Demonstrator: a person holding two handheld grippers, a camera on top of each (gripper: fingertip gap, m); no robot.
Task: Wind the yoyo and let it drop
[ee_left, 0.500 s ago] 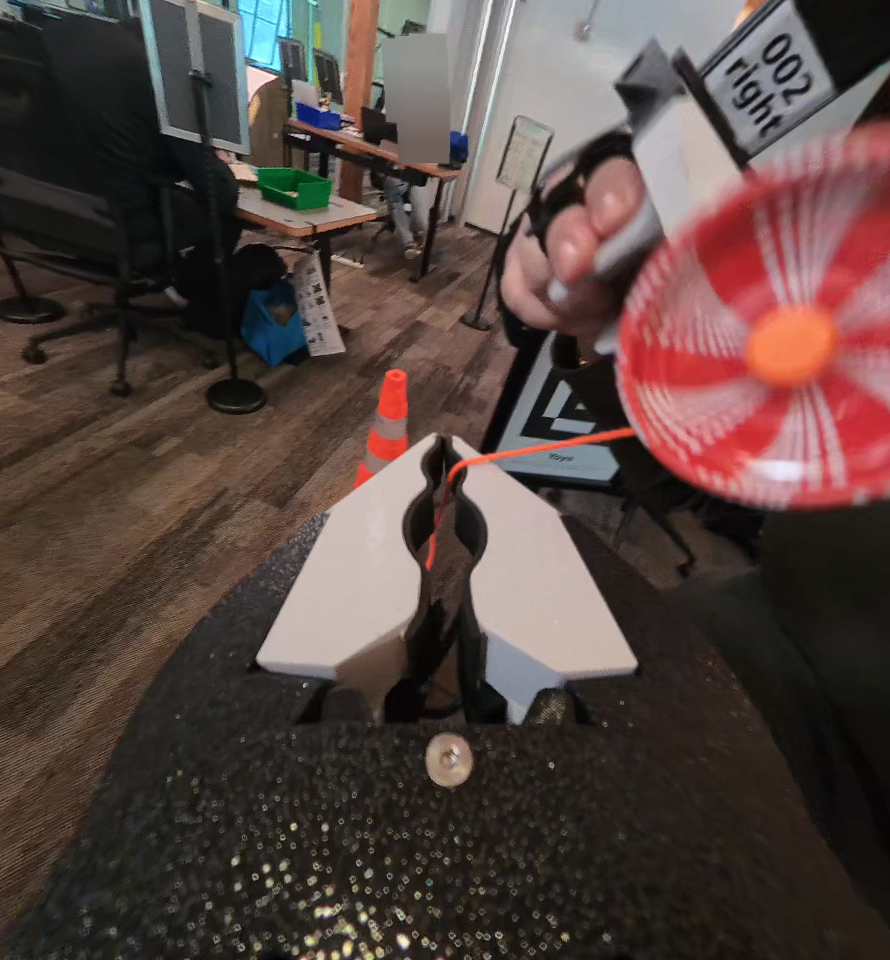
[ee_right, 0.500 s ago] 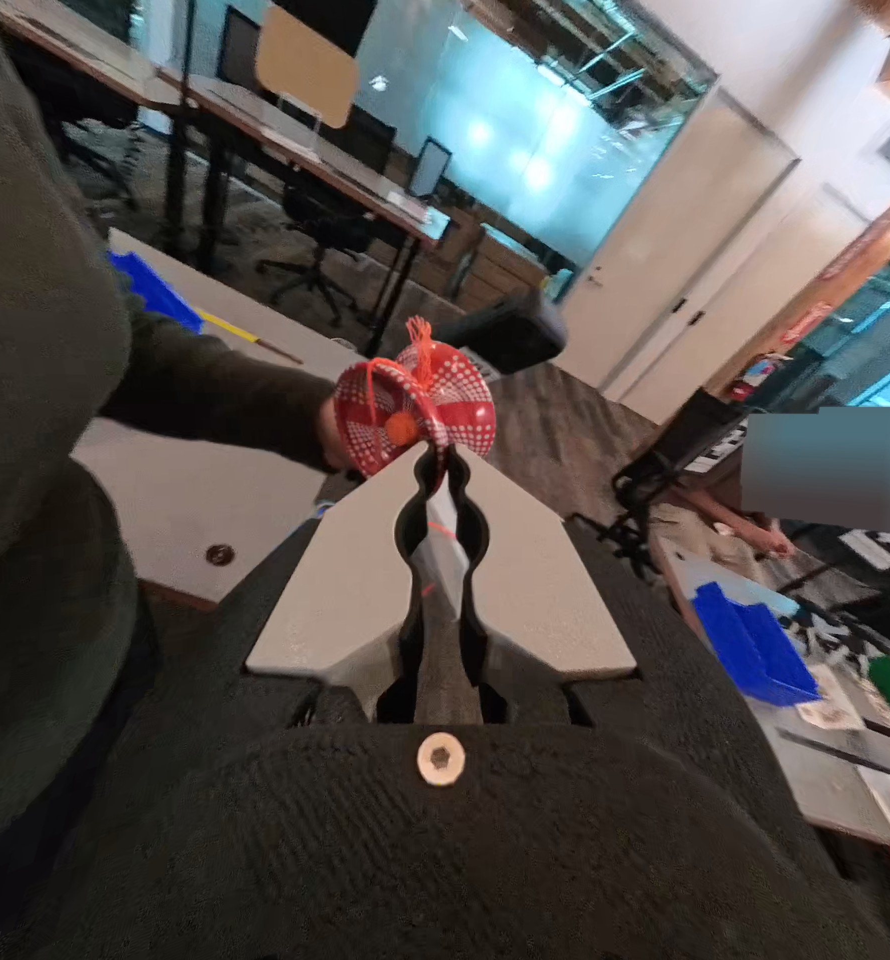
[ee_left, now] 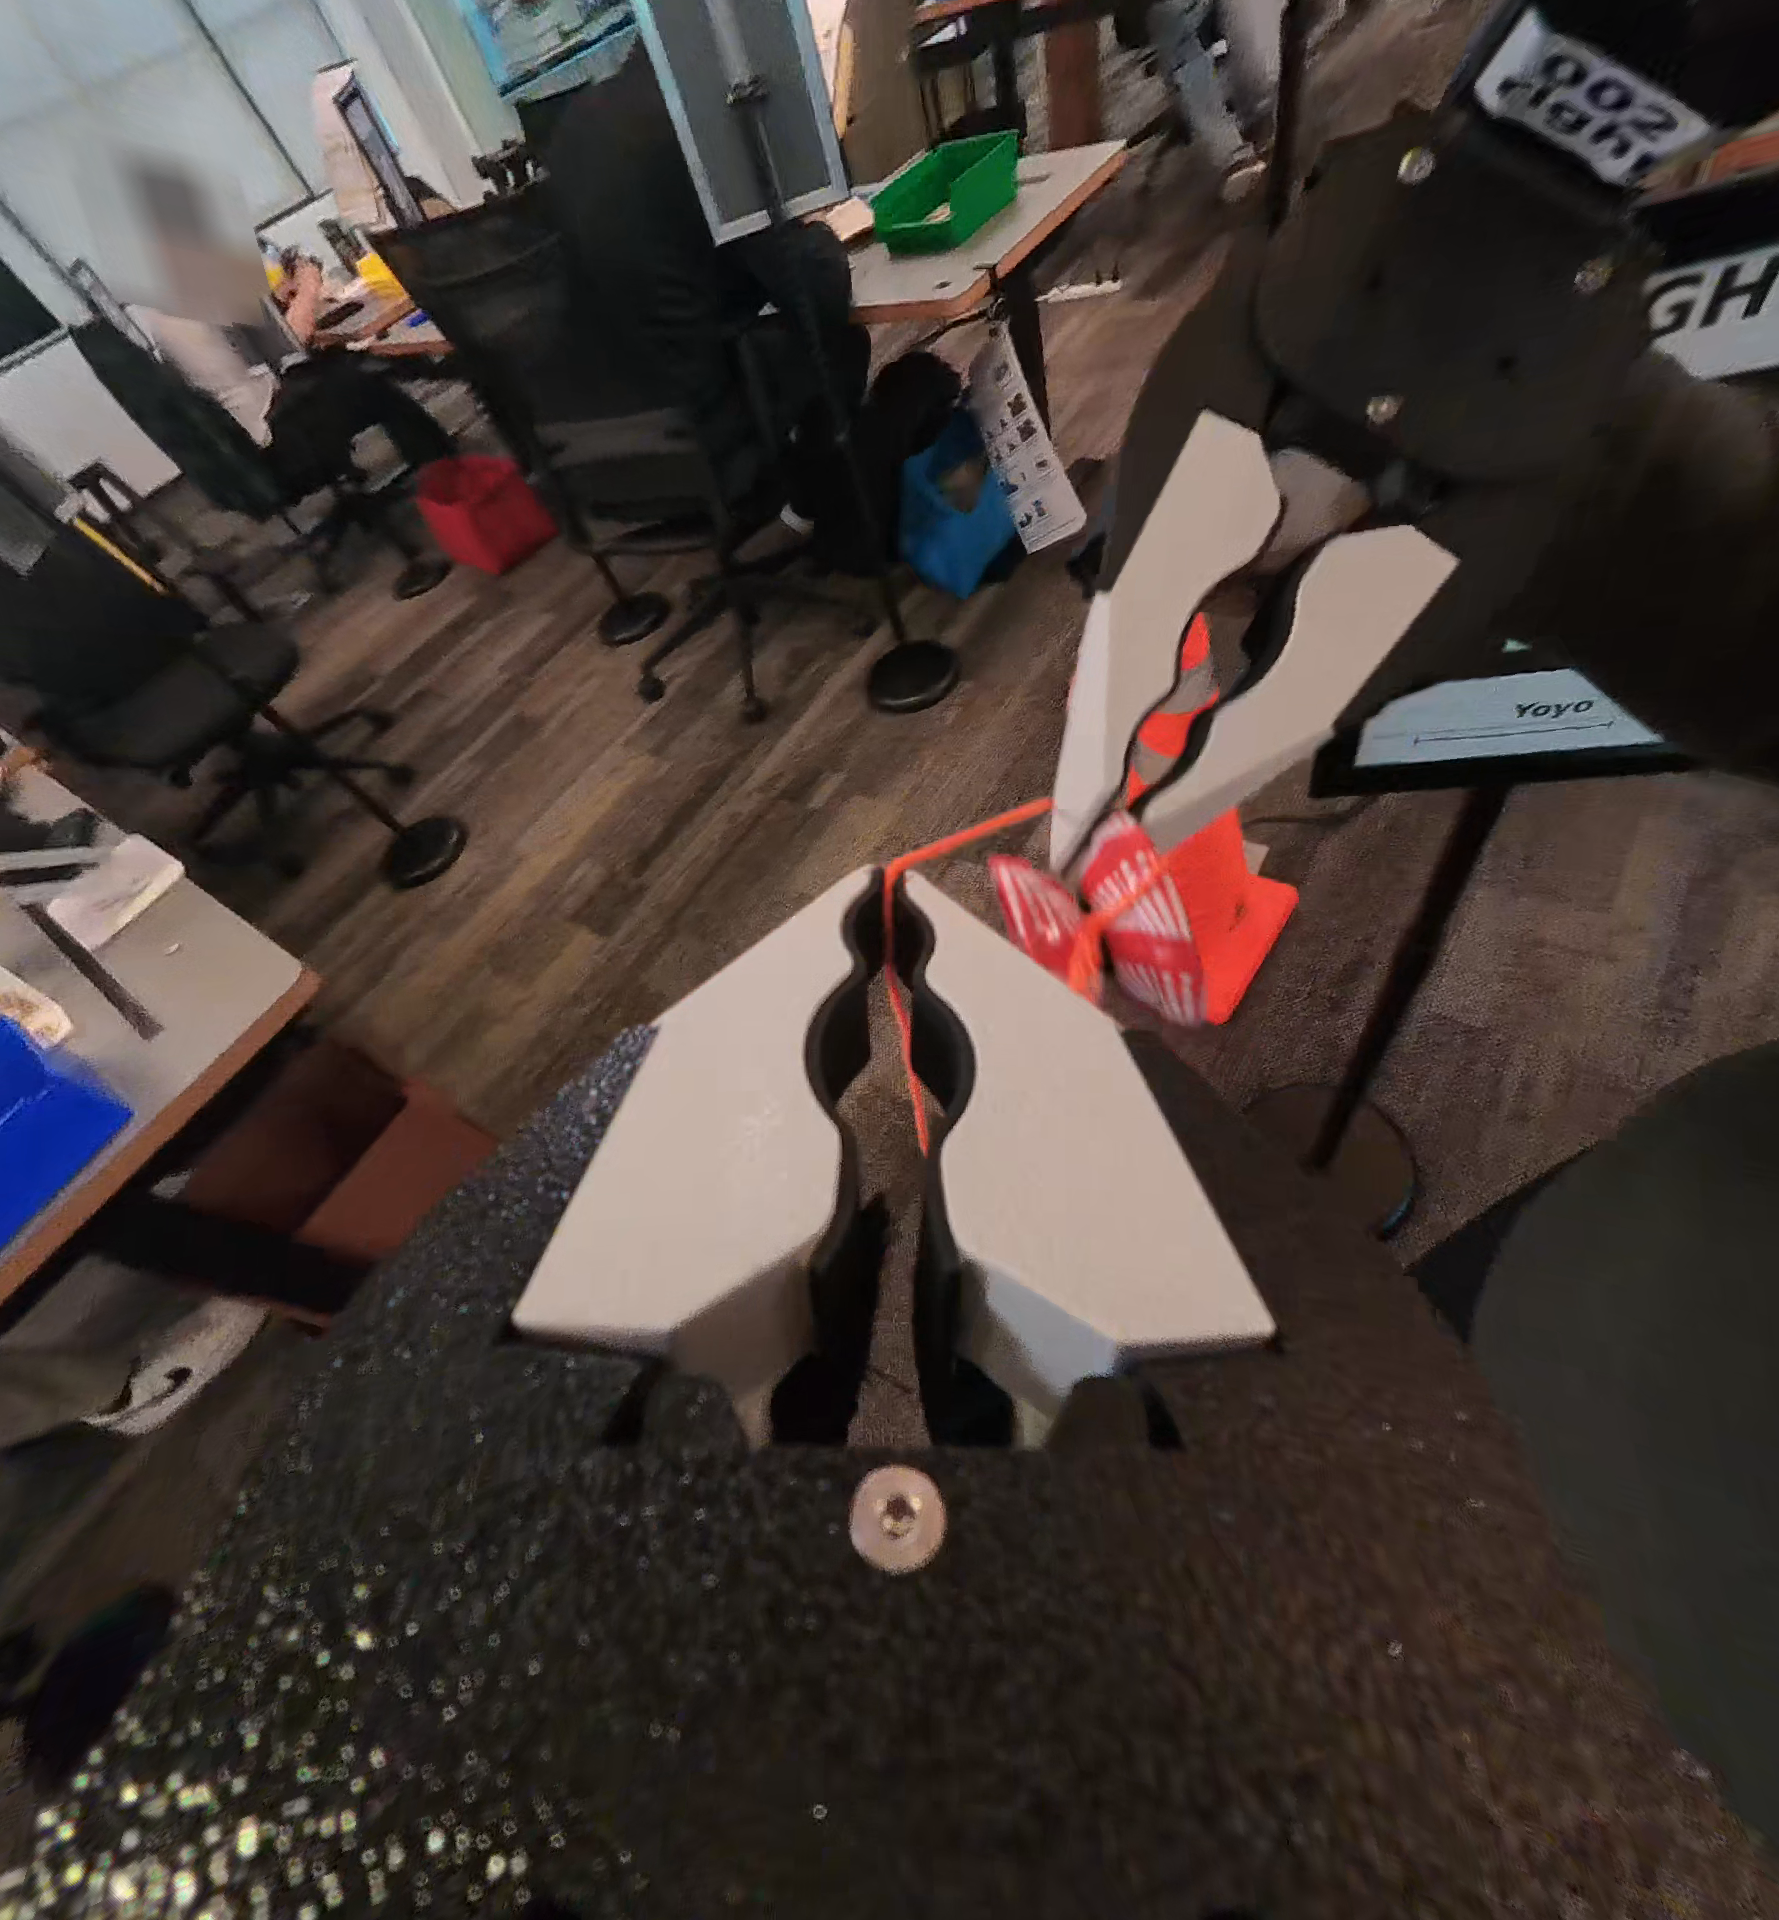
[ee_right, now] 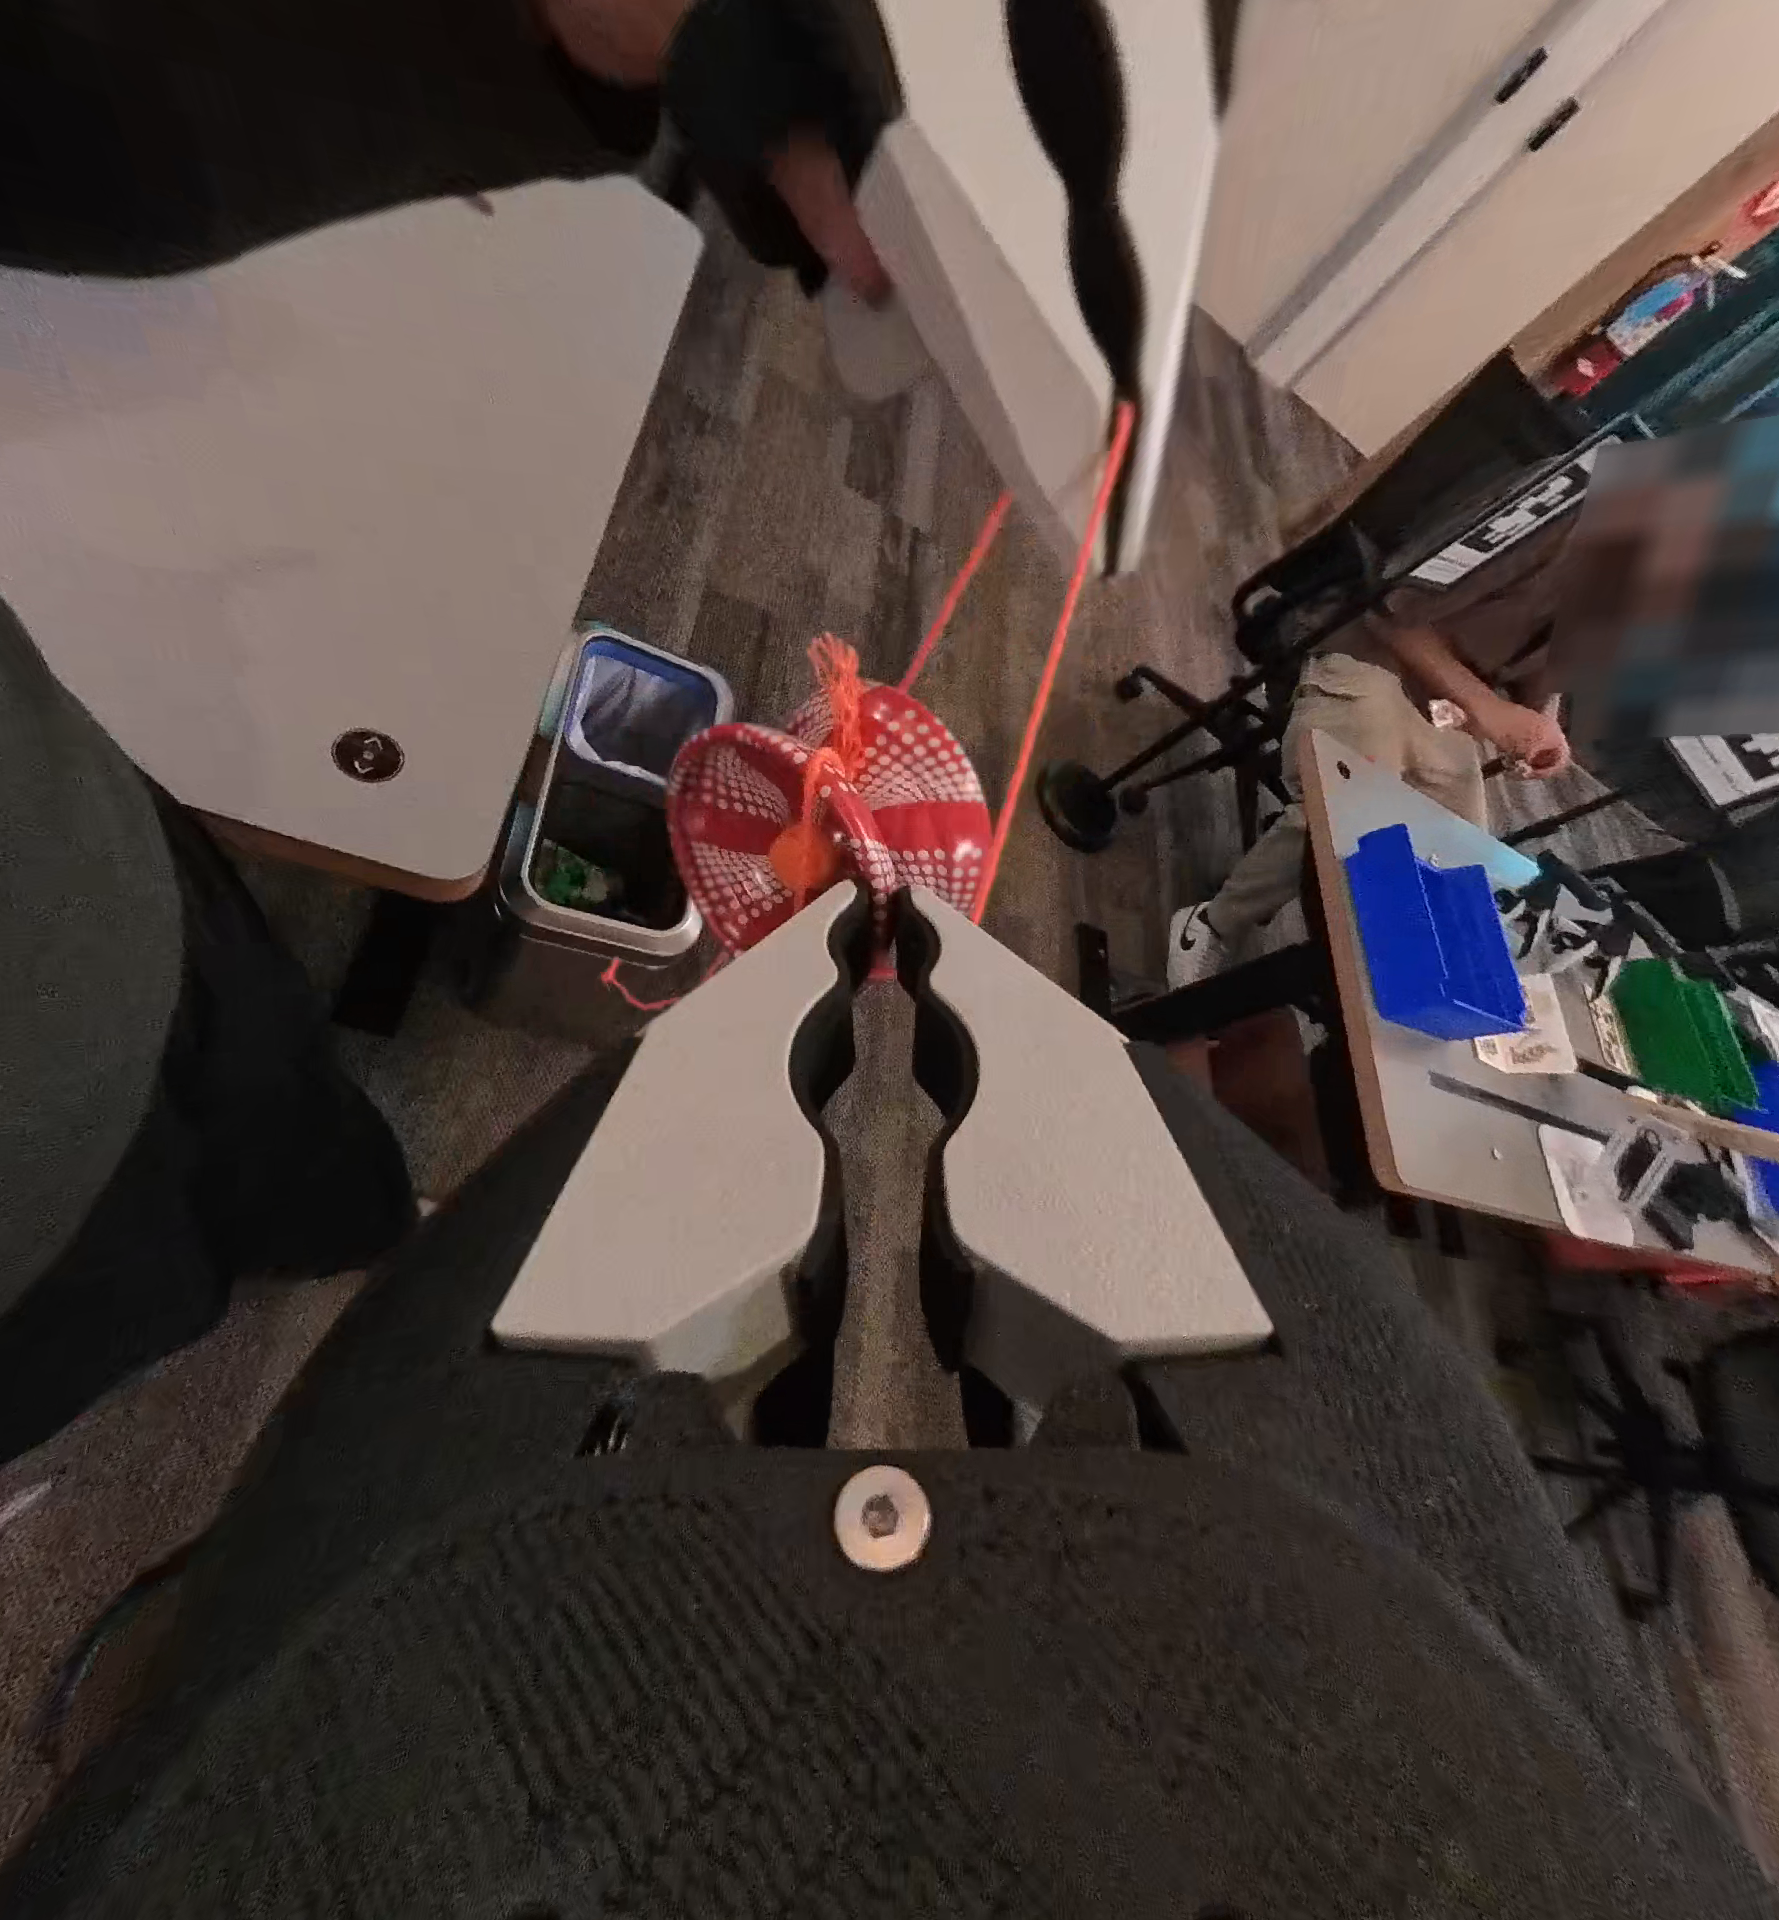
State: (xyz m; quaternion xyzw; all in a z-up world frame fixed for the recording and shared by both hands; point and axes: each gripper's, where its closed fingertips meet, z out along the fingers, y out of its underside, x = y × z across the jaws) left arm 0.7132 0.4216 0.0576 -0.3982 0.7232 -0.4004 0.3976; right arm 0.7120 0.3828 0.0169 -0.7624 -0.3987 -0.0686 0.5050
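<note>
The red-and-white yoyo sits at the tips of my right gripper, which is shut on its middle between the two halves. An orange string is wound loosely around it and runs up to my left gripper at the top of the view. In the left wrist view my left gripper is shut on the orange string. The string leads right to the yoyo, held by my right gripper, which points down from the upper right.
An orange cone stands on the floor behind the yoyo. A bin stands beside a white table below the yoyo. Another table with blue and green trays is to the right. Office chairs and a sign stand are around. Across from one pair of fingers to the other is roughly 6 centimetres.
Both grippers have tilted toward the floor. The right gripper with the yoyo has moved from close on the right to ahead of and below the left gripper's tips. The string is still held.
</note>
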